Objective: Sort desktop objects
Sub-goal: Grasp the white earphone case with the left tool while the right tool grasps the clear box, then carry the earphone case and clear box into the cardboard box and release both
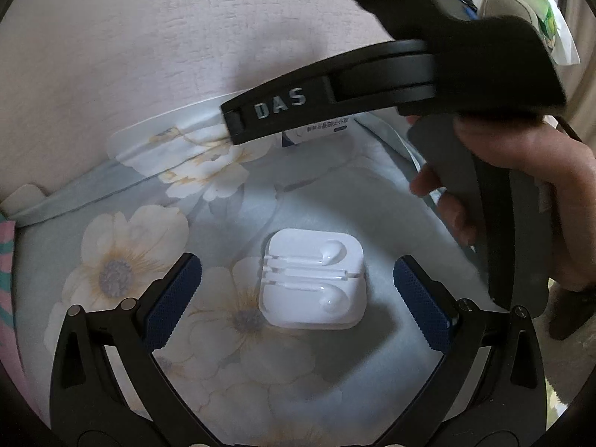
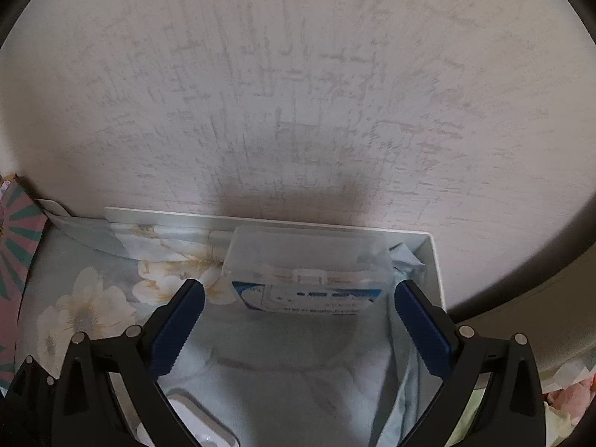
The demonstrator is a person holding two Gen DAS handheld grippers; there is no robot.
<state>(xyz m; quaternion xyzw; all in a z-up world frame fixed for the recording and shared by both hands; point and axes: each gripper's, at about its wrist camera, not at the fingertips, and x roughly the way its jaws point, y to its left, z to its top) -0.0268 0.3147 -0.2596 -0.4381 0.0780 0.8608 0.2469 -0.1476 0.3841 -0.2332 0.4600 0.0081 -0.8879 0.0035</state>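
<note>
Pale textured wall behind; floral cloth (image 1: 123, 260) lining a white tray (image 2: 434, 260). Left of frame, left gripper (image 1: 298, 298) spread wide around white earphone case (image 1: 313, 283), untouched. Right gripper (image 2: 298, 320) likewise agape, empty, just short of clear plastic box (image 2: 309, 260) against tray's back wall. Sorting seemingly underway, finish unclear.

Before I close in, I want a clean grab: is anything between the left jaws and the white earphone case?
Nothing visible. The earphone case lies alone on the floral cloth, in the open gap of the left gripper. The right gripper hangs farther back, above the clear plastic box.
</note>
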